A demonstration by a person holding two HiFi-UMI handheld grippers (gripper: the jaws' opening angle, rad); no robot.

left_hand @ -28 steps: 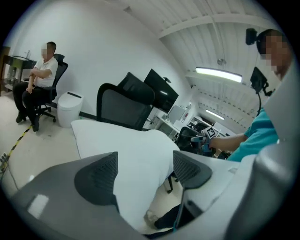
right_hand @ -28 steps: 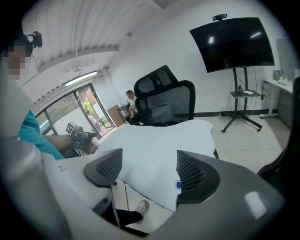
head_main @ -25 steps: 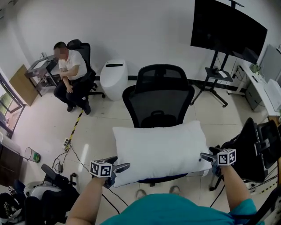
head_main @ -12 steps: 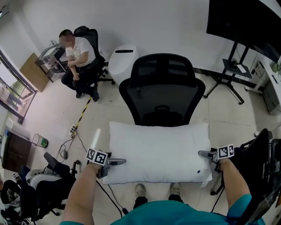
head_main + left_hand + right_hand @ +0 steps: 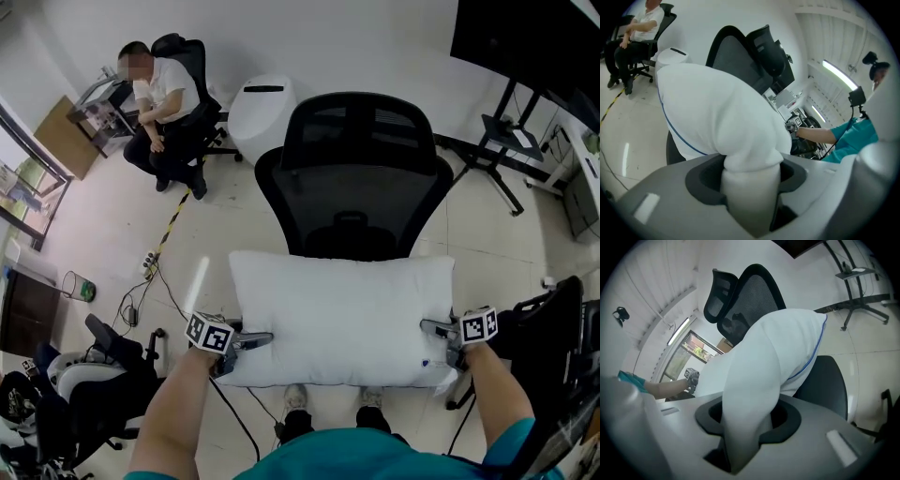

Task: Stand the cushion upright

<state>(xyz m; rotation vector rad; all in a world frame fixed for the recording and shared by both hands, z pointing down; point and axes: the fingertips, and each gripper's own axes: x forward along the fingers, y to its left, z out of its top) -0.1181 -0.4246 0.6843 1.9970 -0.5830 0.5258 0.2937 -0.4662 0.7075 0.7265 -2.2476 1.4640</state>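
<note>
The white cushion (image 5: 342, 314) with thin blue piping lies flat across the seat of the black mesh office chair (image 5: 361, 178). My left gripper (image 5: 255, 339) is at its near left corner and my right gripper (image 5: 433, 330) at its near right corner. In the left gripper view a bunched fold of cushion (image 5: 726, 112) is pinched between the closing jaws of the left gripper (image 5: 752, 173). The right gripper view shows the same: the right gripper (image 5: 745, 423) is closing on a squeezed fold of cushion (image 5: 759, 362).
A person (image 5: 159, 103) sits in a chair at the far left, beside a white rounded appliance (image 5: 258, 108). A screen on a wheeled stand (image 5: 506, 122) is at the far right. Cables (image 5: 159, 272) run over the floor, and dark equipment (image 5: 84, 394) stands at the near left.
Both grippers have come down and in onto the cushion's near corners, and their jaws have closed on the fabric. The cushion still lies flat on the seat.
</note>
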